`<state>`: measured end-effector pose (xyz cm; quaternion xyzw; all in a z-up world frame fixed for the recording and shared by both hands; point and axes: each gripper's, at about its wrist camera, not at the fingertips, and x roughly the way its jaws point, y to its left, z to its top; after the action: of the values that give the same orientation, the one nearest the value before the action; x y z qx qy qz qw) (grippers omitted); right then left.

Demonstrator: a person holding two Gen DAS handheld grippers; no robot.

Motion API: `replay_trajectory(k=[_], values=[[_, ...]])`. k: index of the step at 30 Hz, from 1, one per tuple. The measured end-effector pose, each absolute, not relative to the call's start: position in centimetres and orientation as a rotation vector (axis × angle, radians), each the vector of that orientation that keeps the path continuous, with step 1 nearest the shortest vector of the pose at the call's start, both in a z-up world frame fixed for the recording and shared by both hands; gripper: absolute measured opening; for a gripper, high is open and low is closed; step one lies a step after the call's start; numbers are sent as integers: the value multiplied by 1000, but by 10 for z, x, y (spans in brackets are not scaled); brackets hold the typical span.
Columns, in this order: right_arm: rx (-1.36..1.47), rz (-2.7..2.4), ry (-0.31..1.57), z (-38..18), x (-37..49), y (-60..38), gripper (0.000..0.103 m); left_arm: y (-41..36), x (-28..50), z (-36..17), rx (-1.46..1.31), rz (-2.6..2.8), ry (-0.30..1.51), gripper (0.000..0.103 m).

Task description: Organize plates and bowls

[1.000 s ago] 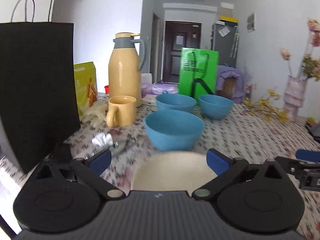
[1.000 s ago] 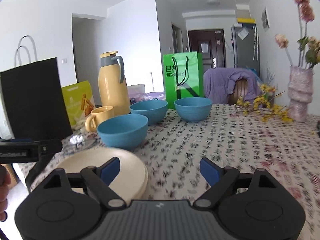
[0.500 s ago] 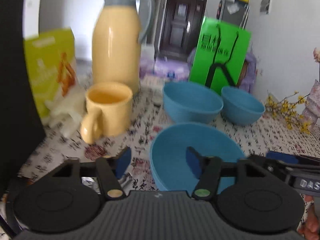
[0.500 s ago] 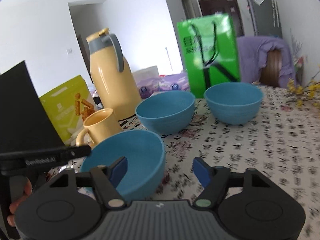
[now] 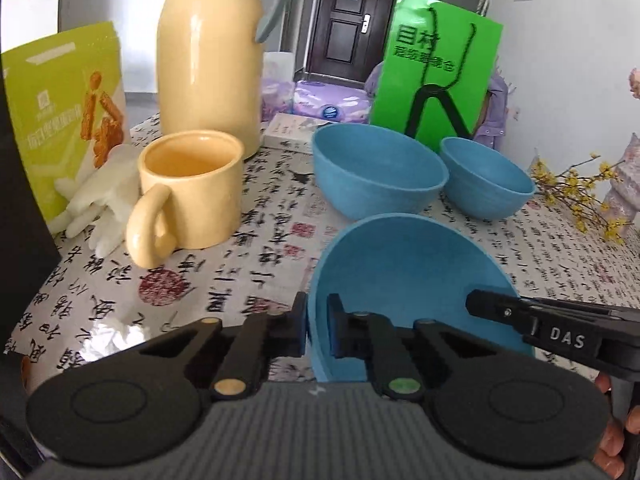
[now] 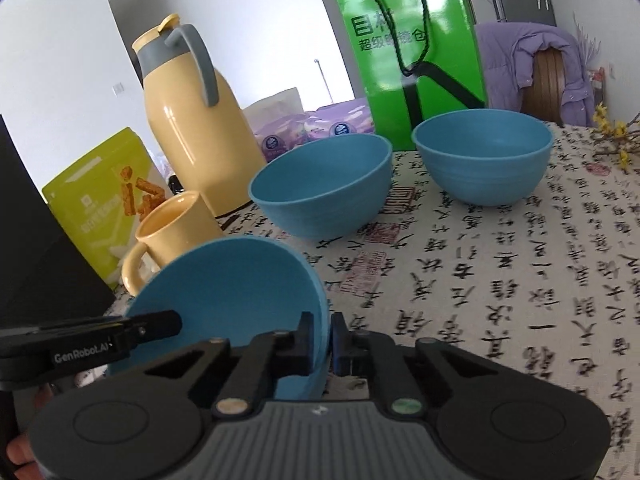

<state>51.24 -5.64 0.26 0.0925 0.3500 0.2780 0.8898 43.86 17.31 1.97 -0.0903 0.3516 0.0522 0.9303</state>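
The left gripper (image 5: 317, 330) and right gripper (image 6: 321, 340) are both clamping opposite rim sections of the nearest blue bowl (image 5: 404, 284), which is tilting above the desk (image 6: 500, 264) near the yellow mug (image 5: 192, 188). Stacking is judged to be just starting: the middle bowl (image 6: 324, 188) and far bowl (image 6: 484, 156) are standing separately, un-nested (no plate is showing in either view). The bowls are presenting smooth, matte, thin-walled rounded shells, probably plastic, while the desk cloth is carrying printed calligraphy.
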Motion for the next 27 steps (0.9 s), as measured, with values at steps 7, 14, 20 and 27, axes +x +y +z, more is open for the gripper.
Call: replay_trajectory(k=[7,14,20,27], values=[[237,501,715,5,504,-110,6,125,443,26,-173,40,732,10],[283,389,716,-1,488,-190,6,48,448,24,-164,-63,764,10],[323,293,707,-3,462,-270,7,-26,441,25,-157,-176,778,10],[341,214,695,-5,425,-342,8,-99,419,27,-157,-262,786,10]])
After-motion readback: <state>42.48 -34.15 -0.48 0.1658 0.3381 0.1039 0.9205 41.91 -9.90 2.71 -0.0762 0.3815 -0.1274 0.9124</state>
